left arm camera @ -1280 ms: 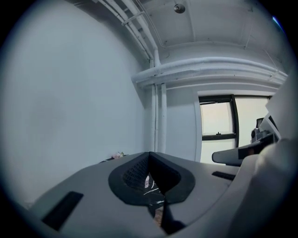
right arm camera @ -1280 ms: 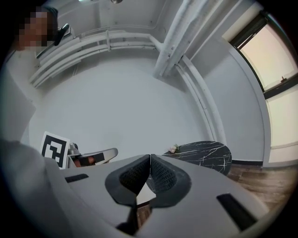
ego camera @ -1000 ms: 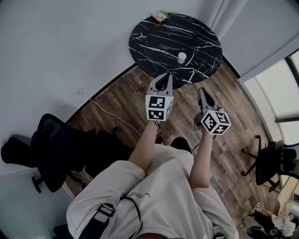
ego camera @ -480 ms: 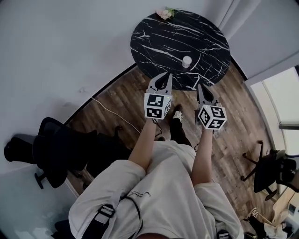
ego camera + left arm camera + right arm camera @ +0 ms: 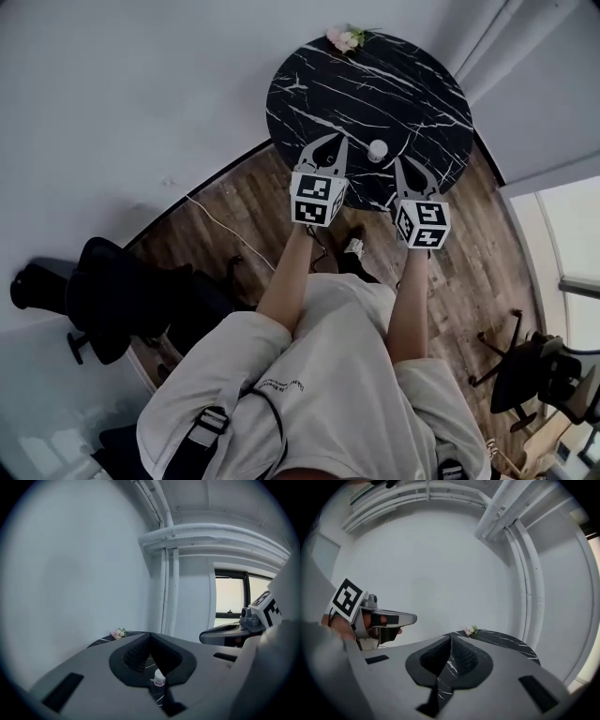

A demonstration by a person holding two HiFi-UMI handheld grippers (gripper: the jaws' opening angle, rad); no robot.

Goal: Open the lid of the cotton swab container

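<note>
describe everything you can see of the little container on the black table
The container is a small, pale, round tub standing upright near the person's edge of the black, white-veined round table. The left gripper view shows a rounded white top and a pinkish band low on its side. Its lid looks on, though it is too small to be sure. Only the table touches it.

An office is suggested: black wheeled swivel chairs (image 5: 108, 300) are seen on a brown wood-plank floor (image 5: 225, 211), a round black white-veined marble worktop (image 5: 412, 84) is set by plain white walls (image 5: 141, 84), and white ceiling pipes (image 5: 211, 534) are exposed.
</note>
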